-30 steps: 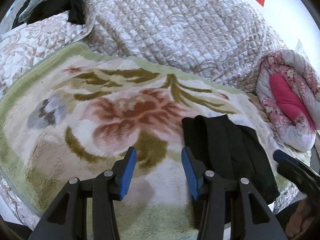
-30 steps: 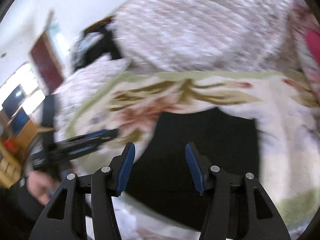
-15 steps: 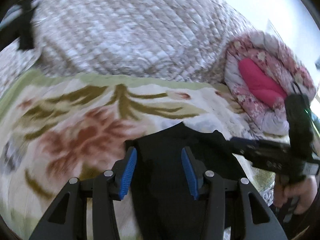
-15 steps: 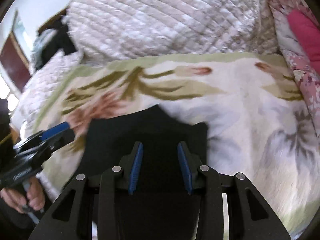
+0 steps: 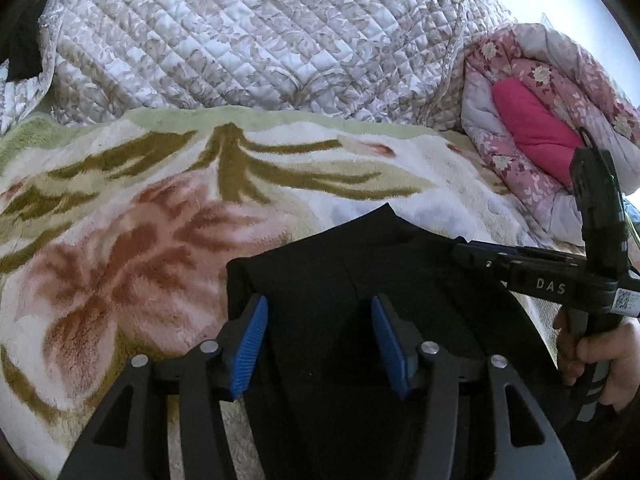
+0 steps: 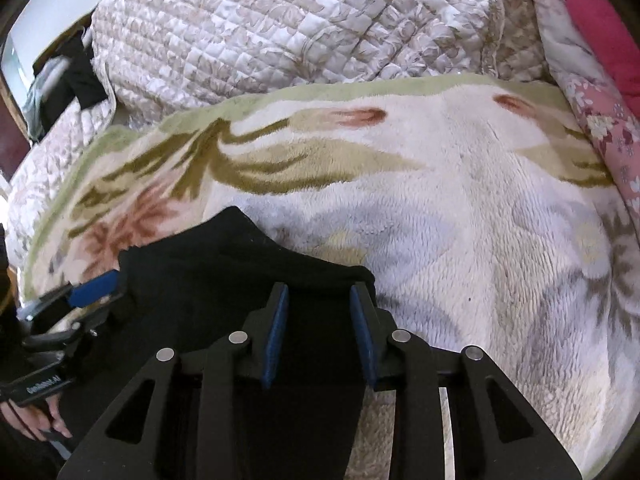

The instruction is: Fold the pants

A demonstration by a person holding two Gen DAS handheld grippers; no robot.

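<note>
Two tools work over the same dark garment: the black pants [image 5: 360,280] lie folded on a floral fleece blanket [image 5: 140,220] spread on the bed, near its front edge. In the left wrist view the left tool [image 5: 318,340] has its blue pads [image 5: 250,346] spread wide with the cloth lying between and beneath them; whether the tips touch the fabric is hard to tell, since the black plastic and black cloth merge. The pants' far edge rises to a small peak, and their near part is cut off by the tool body and the frame bottom. In the right wrist view the right tool [image 6: 318,332] stands with a narrower gap between its pads [image 6: 276,340], not closed, over the pants' right-hand corner [image 6: 352,274]; nothing shows it pinching the fabric. Seams and folds within the garment are nearly unreadable in the black. Seen from the left, the right tool [image 5: 480,250] reaches in sideways with its tips at the pants' far right corner, a hand [image 5: 600,364] on its handle partly cut off by the edge. Behind the blanket sits a quilted beige cover [image 5: 260,40], and at right a pink floral quilt [image 5: 552,92] rolled around a magenta lining. Dark clothing [image 6: 76,80] at far left is too blurred to identify.
</note>
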